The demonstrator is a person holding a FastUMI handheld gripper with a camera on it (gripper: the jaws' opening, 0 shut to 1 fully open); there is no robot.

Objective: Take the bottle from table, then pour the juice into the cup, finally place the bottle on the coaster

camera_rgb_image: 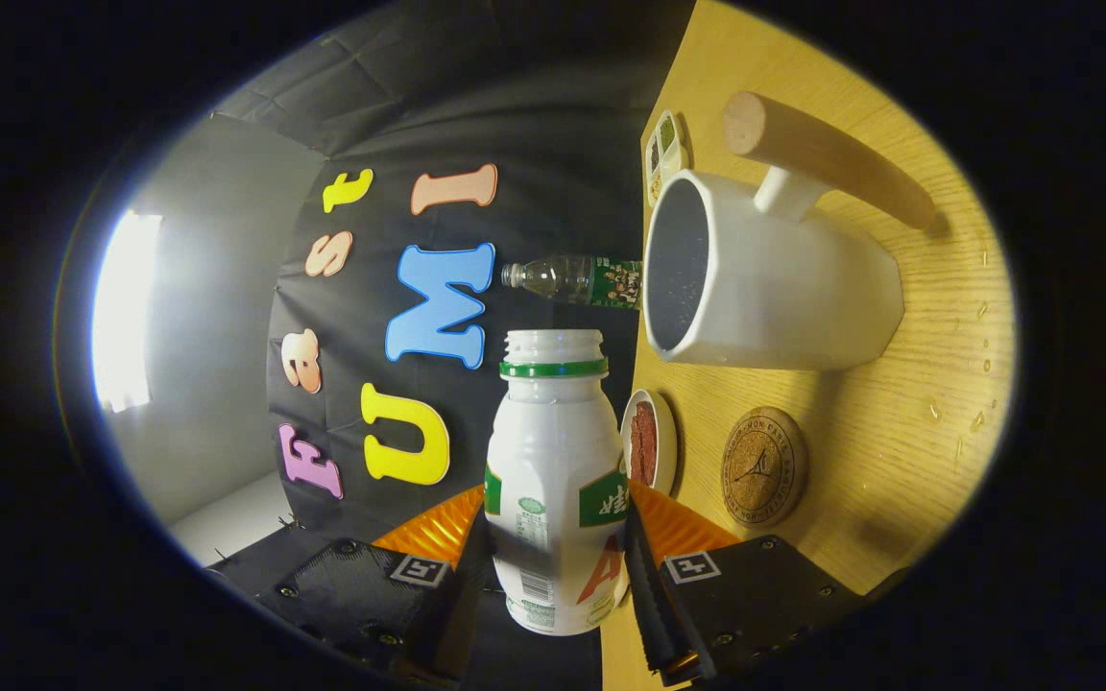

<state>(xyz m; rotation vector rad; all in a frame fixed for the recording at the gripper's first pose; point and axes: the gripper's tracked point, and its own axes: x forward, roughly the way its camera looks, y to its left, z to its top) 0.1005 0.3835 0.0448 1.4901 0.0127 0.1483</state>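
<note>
Bottle: a white plastic bottle (553,480) with a green neck ring, a green-and-white label and an open, capless threaded mouth sits between the two fingers, its base down by their roots and its mouth pointing ahead of them.
Gripper: the gripper (553,576) is closed on the bottle, one finger pressing each side of its body.
Tilt: the view is rolled, so the table stands as a wall on the right-finger side; the bottle lies roughly parallel to the tabletop and clear of it.
Cup: a white mug (764,288) with smooth, faceted walls, a dark inside and a round wooden handle stands on the table ahead of the right finger; its open mouth faces the bottle's side, just beyond the bottle's mouth and apart from it.
Coaster: a round cork coaster (764,465) with a stamped figure lies flat and bare just ahead of the right finger, near the cup's base, not touching it.
Table: pale wood grain (899,432), with a few water drops beyond the coaster; its edge runs right beside the bottle.
Small dish: a white dish (649,441) of reddish food sits at that edge, close beside the bottle's shoulder.
Far things: a clear water bottle (572,278) with a green label and a small divided tray (665,154) stand further along the edge.
</note>
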